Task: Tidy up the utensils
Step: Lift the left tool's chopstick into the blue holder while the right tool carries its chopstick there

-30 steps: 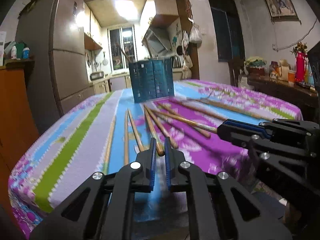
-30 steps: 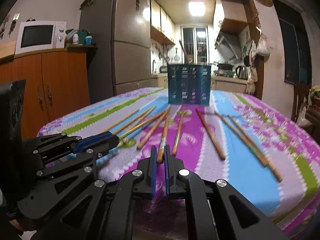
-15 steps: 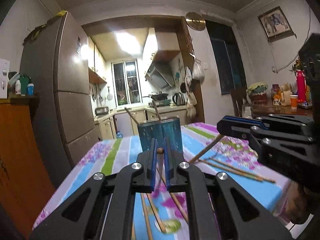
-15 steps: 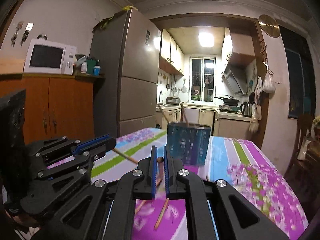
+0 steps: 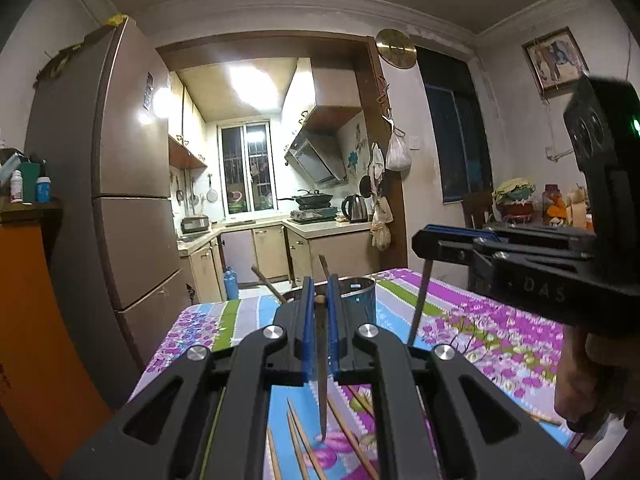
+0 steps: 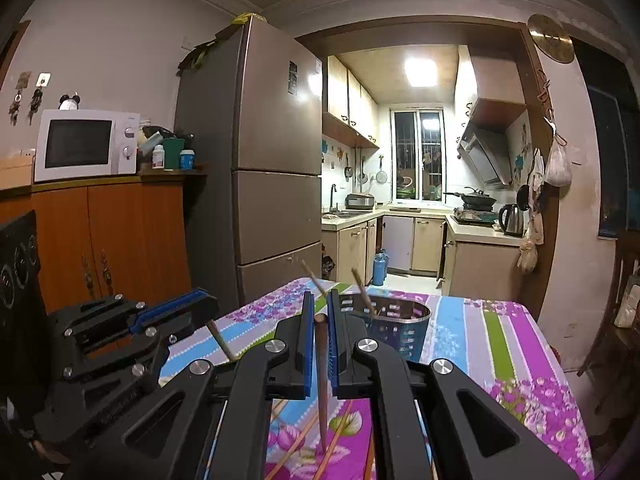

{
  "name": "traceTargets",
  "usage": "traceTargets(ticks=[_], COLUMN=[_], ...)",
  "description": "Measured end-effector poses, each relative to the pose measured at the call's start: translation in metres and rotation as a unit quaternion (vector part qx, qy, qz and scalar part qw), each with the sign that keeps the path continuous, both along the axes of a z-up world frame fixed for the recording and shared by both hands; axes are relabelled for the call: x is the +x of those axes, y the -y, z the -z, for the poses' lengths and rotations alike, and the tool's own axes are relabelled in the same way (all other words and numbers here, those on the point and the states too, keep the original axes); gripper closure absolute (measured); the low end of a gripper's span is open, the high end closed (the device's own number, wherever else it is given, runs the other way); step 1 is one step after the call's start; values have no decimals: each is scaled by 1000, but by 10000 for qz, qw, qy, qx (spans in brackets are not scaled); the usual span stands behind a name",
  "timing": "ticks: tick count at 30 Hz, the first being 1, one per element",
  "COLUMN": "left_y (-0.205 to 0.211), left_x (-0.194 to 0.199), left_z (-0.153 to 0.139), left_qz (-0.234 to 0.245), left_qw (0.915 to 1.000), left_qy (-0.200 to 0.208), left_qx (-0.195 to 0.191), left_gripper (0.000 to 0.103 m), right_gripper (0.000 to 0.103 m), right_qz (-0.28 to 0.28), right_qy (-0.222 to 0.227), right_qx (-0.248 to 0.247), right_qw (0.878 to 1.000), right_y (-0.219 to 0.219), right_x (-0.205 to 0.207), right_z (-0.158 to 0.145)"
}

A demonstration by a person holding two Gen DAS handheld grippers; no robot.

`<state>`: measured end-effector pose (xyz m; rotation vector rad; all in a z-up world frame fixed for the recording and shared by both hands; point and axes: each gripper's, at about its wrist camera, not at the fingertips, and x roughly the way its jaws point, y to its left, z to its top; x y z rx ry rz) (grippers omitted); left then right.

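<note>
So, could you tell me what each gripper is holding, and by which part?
Each holds one chopstick near its thick top end: left gripper, chopstick; right gripper, chopstick.

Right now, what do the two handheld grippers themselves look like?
Both match: the left gripper and right gripper are matte black, with angular cut-out linkages, silver round bolt heads and blue pads lining the fingers. The right one's body carries faint embossed letters.

The utensil holder (image 6: 394, 330) stands on the table (image 6: 520, 364); loose chopsticks (image 5: 304, 440) lie before the holder, the refrigerator (image 6: 260, 168) behind-left.
</note>
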<state>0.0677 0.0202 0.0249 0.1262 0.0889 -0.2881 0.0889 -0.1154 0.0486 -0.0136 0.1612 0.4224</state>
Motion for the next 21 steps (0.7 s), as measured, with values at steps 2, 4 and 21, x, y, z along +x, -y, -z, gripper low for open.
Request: traceTargets(ticks=[2,4,21], left_y=[-3,-5,11], left_x=[8,15,66], left_z=[-10,-19,-80], left_qz=[55,96,326], left_qw=[9999,9998,9984], left_qy=[-80,-134,-384], left_qx=[-62,-101,-242], left_gripper=[98,98,98], right_gripper=[96,96,96], right_qz=[1,6,215], right_qy=[-3,-19,4], right_qx=[20,22,104], right_qw=[10000,10000,9997], right_y=[1,2,28], right_x=[5,10,67], right_z=[-6,-11,-91])
